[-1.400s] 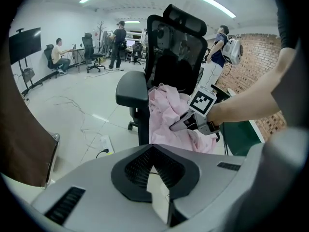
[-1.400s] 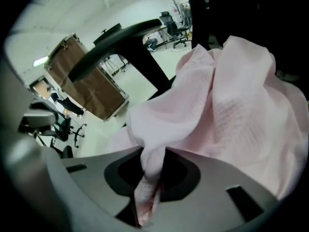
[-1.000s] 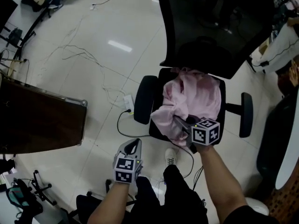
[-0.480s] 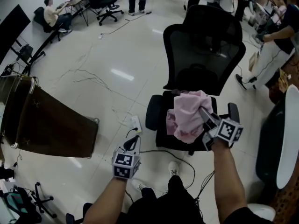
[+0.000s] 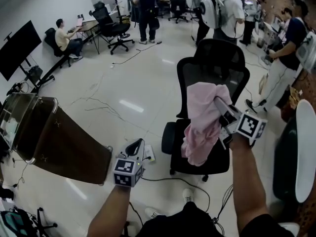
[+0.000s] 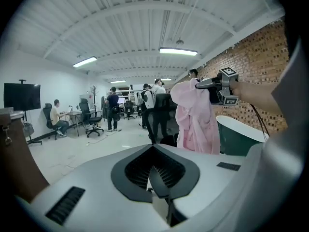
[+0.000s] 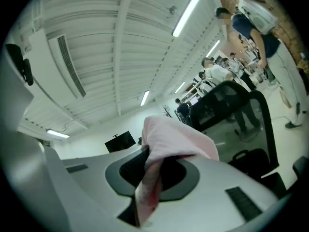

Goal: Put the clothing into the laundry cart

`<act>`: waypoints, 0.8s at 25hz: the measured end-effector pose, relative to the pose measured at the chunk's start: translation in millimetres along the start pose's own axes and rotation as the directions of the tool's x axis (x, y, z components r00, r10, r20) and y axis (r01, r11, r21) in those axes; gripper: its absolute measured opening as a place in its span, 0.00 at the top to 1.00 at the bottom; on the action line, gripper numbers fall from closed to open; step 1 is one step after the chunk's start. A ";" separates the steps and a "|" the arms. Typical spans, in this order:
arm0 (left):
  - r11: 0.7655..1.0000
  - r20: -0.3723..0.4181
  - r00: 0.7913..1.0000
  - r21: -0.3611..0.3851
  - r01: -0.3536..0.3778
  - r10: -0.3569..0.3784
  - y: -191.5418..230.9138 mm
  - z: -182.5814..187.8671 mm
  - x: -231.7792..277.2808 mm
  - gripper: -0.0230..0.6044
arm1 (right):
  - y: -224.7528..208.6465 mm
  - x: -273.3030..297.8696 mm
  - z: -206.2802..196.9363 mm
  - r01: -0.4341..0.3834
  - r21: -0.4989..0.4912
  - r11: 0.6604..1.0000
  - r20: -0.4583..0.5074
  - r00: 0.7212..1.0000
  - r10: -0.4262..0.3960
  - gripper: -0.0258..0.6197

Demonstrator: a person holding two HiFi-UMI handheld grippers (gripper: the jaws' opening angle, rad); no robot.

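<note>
Far left there's the laundry cart [image 5: 64, 144], a brown fabric bag on a metal frame, open at the top. It's well apart from the clothing right now. Behind it, a dark screen [image 5: 17, 48] hangs on the far wall.

My left tool [image 5: 135, 144] is low and near me, just right of the cart and over the bare floor [image 5: 123, 83]. In the left gripper view its jaws are pressed together with nothing between them, so it's closed and empty. The only marking on it is the cube of black-and-white square markers [image 5: 124, 172], just patterns and no words.

Just right of the left tool a white power strip [image 5: 147, 154] lies on the floor with a black cable running off it.

Then there's the black office chair [image 5: 212, 73]. The pink garment [image 5: 202, 120] dangles in front of its backrest and down over the seat. I can't tell if the bottom edge touches the seat.

My right tool [image 5: 220, 107] is raised up on the right, jaws nearly closed and pinching a fold of that pink fabric. In the right gripper view the cloth bunches between the jaws and drapes over the front of the tool. It has the same kind of marker cube [image 5: 251, 126].

Far right is a dark green tub [image 5: 289, 157] with a white rim.
</note>
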State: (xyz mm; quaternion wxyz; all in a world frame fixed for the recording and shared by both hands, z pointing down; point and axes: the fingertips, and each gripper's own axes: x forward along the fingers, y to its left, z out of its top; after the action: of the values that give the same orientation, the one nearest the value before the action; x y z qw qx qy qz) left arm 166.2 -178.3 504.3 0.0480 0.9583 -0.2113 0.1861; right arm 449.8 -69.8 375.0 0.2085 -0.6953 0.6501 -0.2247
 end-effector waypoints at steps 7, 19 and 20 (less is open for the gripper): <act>0.996 0.156 0.985 0.037 -0.085 0.078 22.4 88.7 -31.9 0.96 | 94.3 20.6 72.2 -0.140 -0.147 0.979 0.039 0.988 0.147 0.87; 0.937 0.229 0.911 -0.014 -0.348 0.342 118.0 111.1 -171.8 0.96 | 257.4 81.2 98.4 -0.379 -0.161 0.911 0.040 0.920 0.390 0.87; 0.927 0.227 0.901 -0.030 -0.374 0.371 128.9 106.6 -185.2 0.96 | 272.4 89.9 93.5 -0.400 -0.162 0.902 0.030 0.912 0.410 0.87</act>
State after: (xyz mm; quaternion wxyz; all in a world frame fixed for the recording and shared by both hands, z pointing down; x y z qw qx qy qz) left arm -8.3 -241.6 337.5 -0.0198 0.9156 -0.3933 0.0818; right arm 288.5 -178.2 144.2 0.2173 -0.5657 0.7886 -0.1040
